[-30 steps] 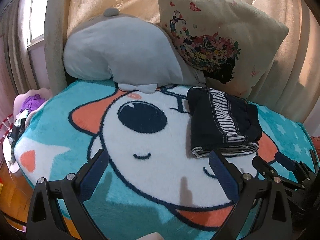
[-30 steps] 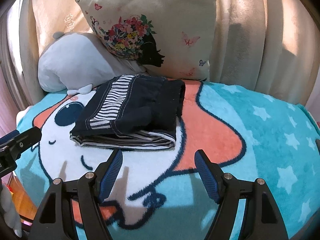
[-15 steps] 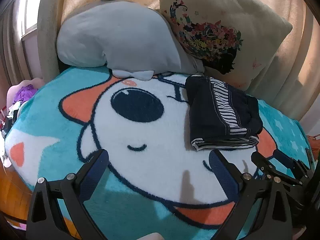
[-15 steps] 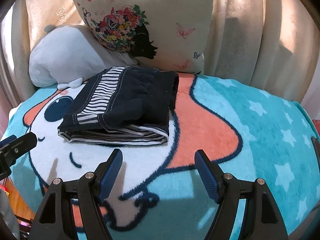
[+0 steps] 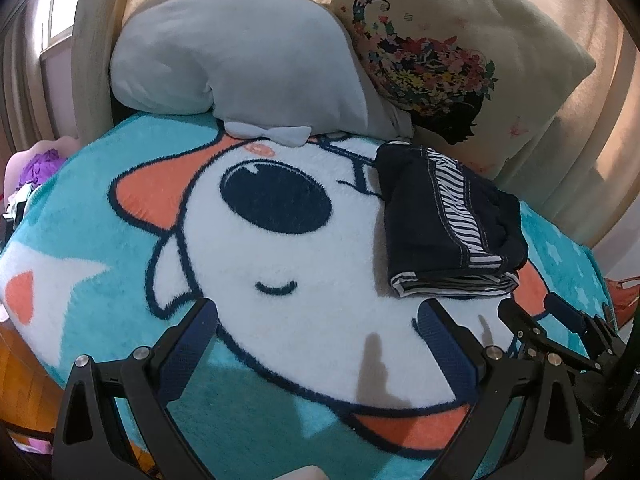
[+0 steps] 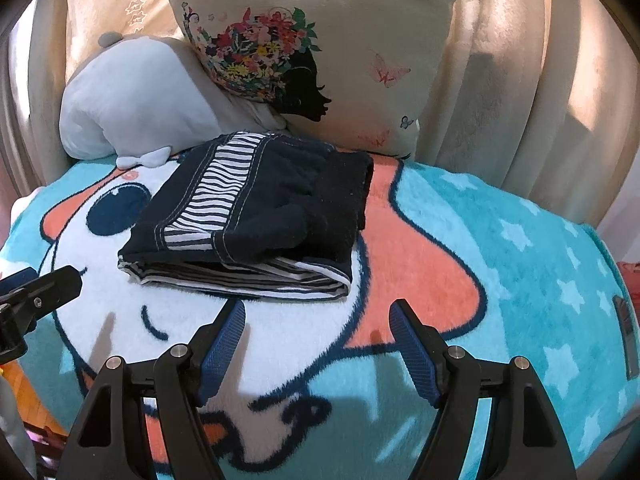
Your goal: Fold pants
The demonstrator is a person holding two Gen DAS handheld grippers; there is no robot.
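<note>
Folded pants (image 6: 256, 216) on blanket (image 6: 500, 264)

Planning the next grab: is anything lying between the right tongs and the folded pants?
Nothing visible. Only bare blanket separates the open right tongs from the folded pants; the pillows sit behind them.

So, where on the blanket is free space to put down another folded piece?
The widest bare patch is the white cartoon face left of the folded pants, between the grey plush pillow and the open left gripper. The teal starred part right of the pants is also bare. The back is crowded: the floral cushion stands just behind the pants.
</note>
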